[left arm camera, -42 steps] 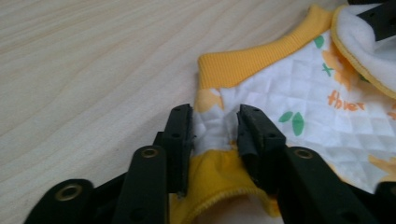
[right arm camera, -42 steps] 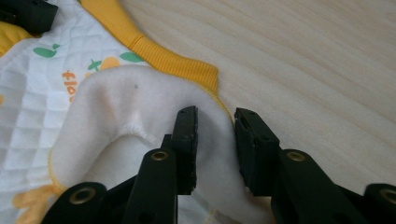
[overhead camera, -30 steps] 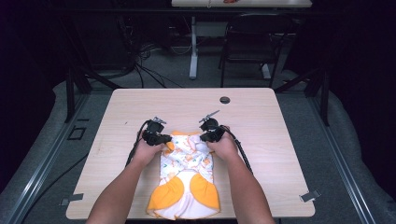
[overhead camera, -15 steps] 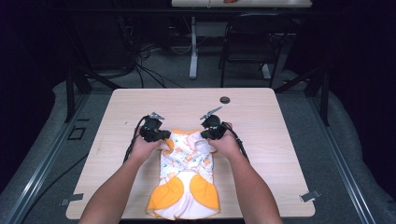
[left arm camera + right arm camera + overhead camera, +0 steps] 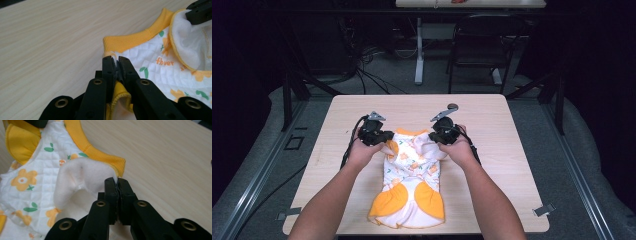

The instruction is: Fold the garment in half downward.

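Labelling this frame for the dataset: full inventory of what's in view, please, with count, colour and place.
Garment: 1, white quilted with orange flowers, green leaves, orange trim and patches; lies on the near middle of the table, folded in at both sides near the collar.
Small round object: 1, dark; far side of the table, right of centre; too small to identify.
Table: 1, light wood.
Chair: 1, dark; on the floor beyond the table.
Left gripper: 1, black; shut on the garment's yellow-edged fold.
Right gripper: 1, black; shut on the garment's white fleecy fold.
Forearms: 2, bare; coming in from the near edge.
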`<state>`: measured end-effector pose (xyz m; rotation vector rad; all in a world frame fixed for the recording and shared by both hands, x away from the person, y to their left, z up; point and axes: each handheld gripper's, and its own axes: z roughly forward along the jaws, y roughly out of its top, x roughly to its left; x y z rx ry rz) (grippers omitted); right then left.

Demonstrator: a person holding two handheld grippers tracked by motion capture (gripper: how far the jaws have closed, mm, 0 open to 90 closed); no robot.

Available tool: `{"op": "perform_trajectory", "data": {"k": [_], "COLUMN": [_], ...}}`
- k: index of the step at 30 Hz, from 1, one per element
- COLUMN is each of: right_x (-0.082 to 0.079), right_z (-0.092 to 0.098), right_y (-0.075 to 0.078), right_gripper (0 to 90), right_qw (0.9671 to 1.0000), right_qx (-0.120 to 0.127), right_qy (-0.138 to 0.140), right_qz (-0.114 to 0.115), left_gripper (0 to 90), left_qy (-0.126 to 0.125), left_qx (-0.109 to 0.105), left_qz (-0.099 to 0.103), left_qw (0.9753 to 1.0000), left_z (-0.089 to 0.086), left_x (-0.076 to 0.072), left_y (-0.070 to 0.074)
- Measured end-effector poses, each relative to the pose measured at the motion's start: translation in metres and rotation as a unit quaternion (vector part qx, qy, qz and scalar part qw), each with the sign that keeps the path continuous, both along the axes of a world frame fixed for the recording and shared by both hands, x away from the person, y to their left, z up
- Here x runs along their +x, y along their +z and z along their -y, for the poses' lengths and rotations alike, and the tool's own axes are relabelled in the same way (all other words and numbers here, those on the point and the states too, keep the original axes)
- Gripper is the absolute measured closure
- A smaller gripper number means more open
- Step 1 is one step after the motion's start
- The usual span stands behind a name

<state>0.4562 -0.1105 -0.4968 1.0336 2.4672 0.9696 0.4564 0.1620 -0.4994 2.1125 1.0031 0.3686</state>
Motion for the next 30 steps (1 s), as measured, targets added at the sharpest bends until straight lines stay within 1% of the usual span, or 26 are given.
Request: {"op": "perform_trajectory", "data": {"k": [1, 3, 4, 6, 8, 10, 11, 13, 14, 15, 16, 18, 19, 21, 23, 26, 27, 30], "right_x": [-0.001, -0.003, -0.004, -0.004, -0.005, -0.005, -0.005, -0.006, -0.006, -0.006, -0.006, -0.005, -0.005, -0.005, -0.006, -0.007, -0.010, -0.013], "right_z": [-0.001, -0.001, -0.001, -0.002, -0.003, -0.004, -0.004, -0.004, -0.005, -0.005, -0.004, -0.004, -0.004, -0.004, -0.003, -0.003, -0.002, -0.002], "right_y": [0.004, 0.012, 0.015, 0.020, 0.027, 0.030, 0.030, 0.032, 0.033, 0.035, 0.038, 0.040, 0.044, 0.046, 0.051, 0.061, 0.064, 0.062], "right_gripper": [87.2, 87.2, 87.2, 87.2, 87.2, 87.2, 87.2, 87.2, 87.2, 87.2, 87.2, 87.2, 87.2, 87.2, 87.2, 87.2, 87.2, 87.2], "right_qw": [1.0000, 0.9998, 0.9998, 0.9996, 0.9993, 0.9991, 0.9991, 0.9989, 0.9988, 0.9988, 0.9986, 0.9985, 0.9982, 0.9980, 0.9973, 0.9961, 0.9953, 0.9949], "right_qx": [0.002, 0.004, -0.001, -0.003, -0.003, -0.005, -0.005, -0.006, -0.004, -0.003, -0.004, -0.005, -0.005, -0.003, 0.000, 0.004, -0.001, -0.005], "right_qy": [-0.002, 0.004, 0.007, 0.008, 0.008, 0.008, 0.008, 0.008, 0.008, 0.008, 0.008, 0.010, 0.007, 0.006, 0.006, 0.010, 0.014, 0.018], "right_qz": [0.008, 0.018, 0.019, 0.027, 0.036, 0.041, 0.041, 0.045, 0.047, 0.049, 0.052, 0.054, 0.060, 0.063, 0.072, 0.087, 0.096, 0.099], "left_gripper": [84.2, 84.2, 84.3, 84.3, 84.3, 84.2, 84.2, 84.2, 84.3, 84.2, 84.2, 84.2, 84.2, 84.2, 84.2, 84.2, 84.2, 84.2], "left_qy": [0.001, 0.000, 0.001, 0.001, 0.003, 0.000, 0.004, 0.001, 0.000, 0.001, -0.001, 0.002, 0.001, 0.001, 0.003, -0.001, -0.005, -0.020], "left_qx": [-0.002, -0.005, -0.007, -0.005, -0.008, -0.008, -0.006, -0.006, -0.004, -0.008, -0.004, -0.007, -0.008, -0.008, -0.005, -0.013, -0.013, -0.005], "left_qz": [0.001, 0.007, 0.011, 0.017, 0.025, 0.022, 0.028, 0.027, 0.032, 0.032, 0.035, 0.040, 0.044, 0.047, 0.056, 0.074, 0.075, 0.077], "left_qw": [1.0000, 1.0000, 0.9999, 0.9998, 0.9996, 0.9997, 0.9996, 0.9996, 0.9995, 0.9995, 0.9994, 0.9992, 0.9990, 0.9989, 0.9984, 0.9972, 0.9971, 0.9968], "left_z": [-0.001, -0.003, -0.003, -0.003, -0.003, -0.003, -0.003, -0.003, -0.003, -0.003, -0.003, -0.002, -0.003, -0.002, -0.002, -0.003, -0.004, -0.004], "left_x": [-0.001, -0.001, -0.001, -0.002, -0.002, -0.002, -0.002, -0.002, -0.002, -0.002, -0.001, -0.001, -0.001, -0.001, -0.002, -0.004, -0.005, -0.009], "left_y": [0.002, 0.008, 0.011, 0.015, 0.021, 0.022, 0.023, 0.026, 0.027, 0.028, 0.030, 0.033, 0.038, 0.040, 0.045, 0.053, 0.054, 0.051]}}
